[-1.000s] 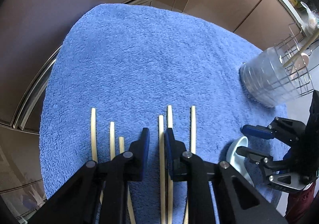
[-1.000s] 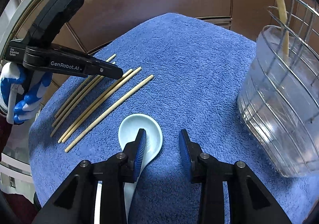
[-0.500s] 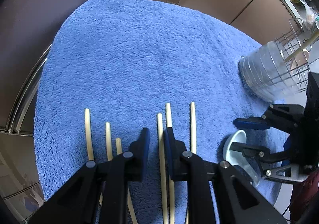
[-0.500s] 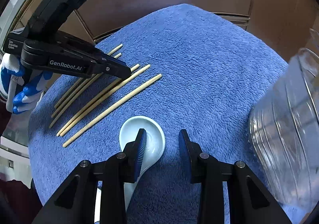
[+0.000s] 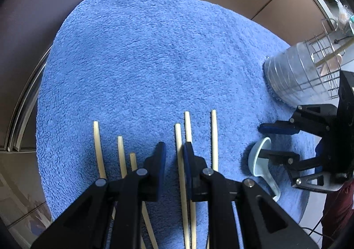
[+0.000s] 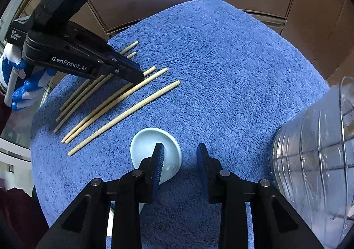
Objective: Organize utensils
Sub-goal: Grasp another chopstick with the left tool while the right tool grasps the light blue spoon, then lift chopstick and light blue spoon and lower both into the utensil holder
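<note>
Chopsticks point(image 6: 124, 103): we count 6 lying side by side on the blue towel point(image 5: 154, 60)
Spoon point(image 6: 168, 149): pale, near the chopsticks
Left gripper point(image 5: 173, 151): fingers narrowly apart around 1 chopstick, not clamped
Right gripper point(image 6: 180, 156): fingers apart, our left finger over the spoon bowl
Holder point(image 6: 314, 156): clear-lined wire basket at the towel's right edge

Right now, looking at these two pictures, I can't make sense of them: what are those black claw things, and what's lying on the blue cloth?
They are hand-held grippers, one in each of a person's hands, each with a camera looking along its two fingers. One picture comes from the left gripper, the other from the right gripper. On the blue towel lie six wooden chopsticks and a pale ceramic spoon. A clear utensil holder stands at the towel's edge. Both grippers are open and hold nothing; one chopstick lies between the left one's fingers.
</note>
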Demonstrator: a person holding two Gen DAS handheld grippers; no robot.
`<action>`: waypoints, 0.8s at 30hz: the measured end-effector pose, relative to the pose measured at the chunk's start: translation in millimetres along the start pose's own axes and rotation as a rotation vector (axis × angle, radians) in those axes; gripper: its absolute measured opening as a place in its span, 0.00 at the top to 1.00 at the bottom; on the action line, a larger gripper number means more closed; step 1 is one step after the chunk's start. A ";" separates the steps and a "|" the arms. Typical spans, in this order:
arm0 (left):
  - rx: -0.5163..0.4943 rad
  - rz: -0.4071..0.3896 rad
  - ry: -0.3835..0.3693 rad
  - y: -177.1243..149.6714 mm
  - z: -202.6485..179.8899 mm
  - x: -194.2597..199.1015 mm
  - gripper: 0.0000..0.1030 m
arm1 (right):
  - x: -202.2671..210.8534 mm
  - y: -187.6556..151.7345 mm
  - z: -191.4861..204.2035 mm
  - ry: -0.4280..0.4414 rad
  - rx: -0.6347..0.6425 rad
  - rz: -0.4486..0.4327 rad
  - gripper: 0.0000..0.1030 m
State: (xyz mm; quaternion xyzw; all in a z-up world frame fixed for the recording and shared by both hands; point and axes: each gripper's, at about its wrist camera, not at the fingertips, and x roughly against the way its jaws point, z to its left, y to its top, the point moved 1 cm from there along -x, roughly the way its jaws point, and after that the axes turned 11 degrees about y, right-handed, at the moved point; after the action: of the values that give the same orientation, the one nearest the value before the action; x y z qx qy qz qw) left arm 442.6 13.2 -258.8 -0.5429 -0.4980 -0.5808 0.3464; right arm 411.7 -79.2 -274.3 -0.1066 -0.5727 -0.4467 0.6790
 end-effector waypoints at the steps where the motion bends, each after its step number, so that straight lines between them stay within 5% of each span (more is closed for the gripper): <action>1: -0.006 0.004 0.003 1.2 -2.0 0.5 0.85 | -1.4 0.2 -2.8 0.009 -0.002 0.001 0.70; 5: -0.021 0.015 0.023 9.2 -5.0 -0.7 0.85 | -6.5 5.1 -5.3 0.030 0.003 0.011 0.71; 9: -0.021 0.003 0.056 8.7 -16.2 -6.0 0.95 | -7.9 8.7 -2.1 0.028 0.042 0.017 0.88; 18: 0.031 -0.148 0.080 -7.7 -21.2 9.1 0.96 | 10.5 -7.6 23.7 -0.080 0.105 -0.061 0.95; 24: 0.073 -0.329 0.068 -23.7 -20.8 69.2 0.96 | 51.4 -24.4 38.6 -0.132 0.091 -0.200 0.95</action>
State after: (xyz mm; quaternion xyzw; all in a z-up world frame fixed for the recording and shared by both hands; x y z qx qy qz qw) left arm 402.5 9.2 -194.3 -0.4212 -0.5890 -0.6291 0.2828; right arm 364.7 -92.9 -226.0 -0.0472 -0.6437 -0.4779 0.5959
